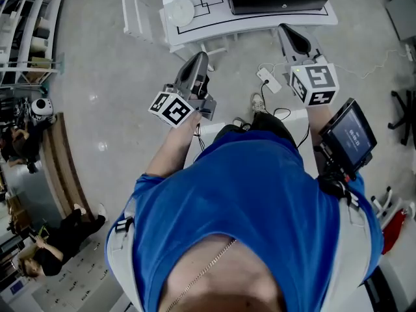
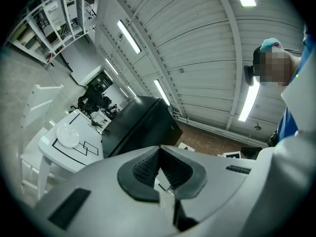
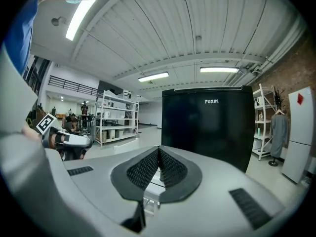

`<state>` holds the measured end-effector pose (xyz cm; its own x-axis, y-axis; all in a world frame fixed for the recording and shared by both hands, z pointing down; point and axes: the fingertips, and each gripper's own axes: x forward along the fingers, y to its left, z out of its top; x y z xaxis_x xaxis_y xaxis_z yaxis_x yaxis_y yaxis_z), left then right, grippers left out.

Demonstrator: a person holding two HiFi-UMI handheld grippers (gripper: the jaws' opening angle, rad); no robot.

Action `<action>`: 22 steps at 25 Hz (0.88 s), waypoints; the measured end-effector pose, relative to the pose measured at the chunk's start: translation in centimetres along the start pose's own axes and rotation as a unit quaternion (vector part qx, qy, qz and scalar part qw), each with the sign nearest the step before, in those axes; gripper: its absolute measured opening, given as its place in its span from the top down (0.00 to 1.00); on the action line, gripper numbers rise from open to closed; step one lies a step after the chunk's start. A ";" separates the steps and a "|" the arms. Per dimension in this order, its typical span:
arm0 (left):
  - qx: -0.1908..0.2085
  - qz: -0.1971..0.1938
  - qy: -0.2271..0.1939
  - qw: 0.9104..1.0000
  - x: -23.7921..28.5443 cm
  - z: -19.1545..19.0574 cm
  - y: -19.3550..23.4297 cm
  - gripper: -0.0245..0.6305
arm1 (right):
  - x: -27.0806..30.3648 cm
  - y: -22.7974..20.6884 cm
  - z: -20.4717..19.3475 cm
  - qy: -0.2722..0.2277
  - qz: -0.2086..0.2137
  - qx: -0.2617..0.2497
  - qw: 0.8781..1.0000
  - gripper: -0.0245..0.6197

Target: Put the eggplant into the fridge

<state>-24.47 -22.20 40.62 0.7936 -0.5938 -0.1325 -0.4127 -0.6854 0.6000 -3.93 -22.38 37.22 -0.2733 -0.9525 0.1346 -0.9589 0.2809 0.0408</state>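
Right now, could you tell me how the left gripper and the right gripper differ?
In the head view, the right gripper shows at the white table's edge; the left gripper is short of it. The right gripper faces the black fridge squarely; the left gripper sees it tilted. Both have jaws shut, holding nothing.

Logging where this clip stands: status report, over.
Left gripper shut, empty. Right gripper shut, empty. Eggplant not in view; fridge door closed. Nothing seen blocking the fridge front.
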 end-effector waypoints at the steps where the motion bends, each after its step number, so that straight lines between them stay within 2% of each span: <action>1: 0.000 -0.001 0.002 1.000 0.0 -0.2 0.0 0.95 | -0.4 0.1 -0.3 0.002 -0.001 0.002 1.000 0.95; 7: 0.003 -0.011 0.009 1.000 0.0 -0.7 -1.5 0.95 | -2.8 0.3 -1.0 0.007 -0.006 0.018 1.000 0.95; 22: 0.005 -0.019 0.013 1.000 1.9 -2.5 -0.5 0.95 | -4.3 -0.1 -4.0 0.009 -0.010 0.038 0.999 0.96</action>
<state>-21.63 -21.92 42.04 0.8197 -0.5568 -0.1342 -0.3871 -0.7113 0.5866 -2.35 -17.88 40.59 -0.2526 -0.9554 0.1528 -0.9675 0.2507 -0.0318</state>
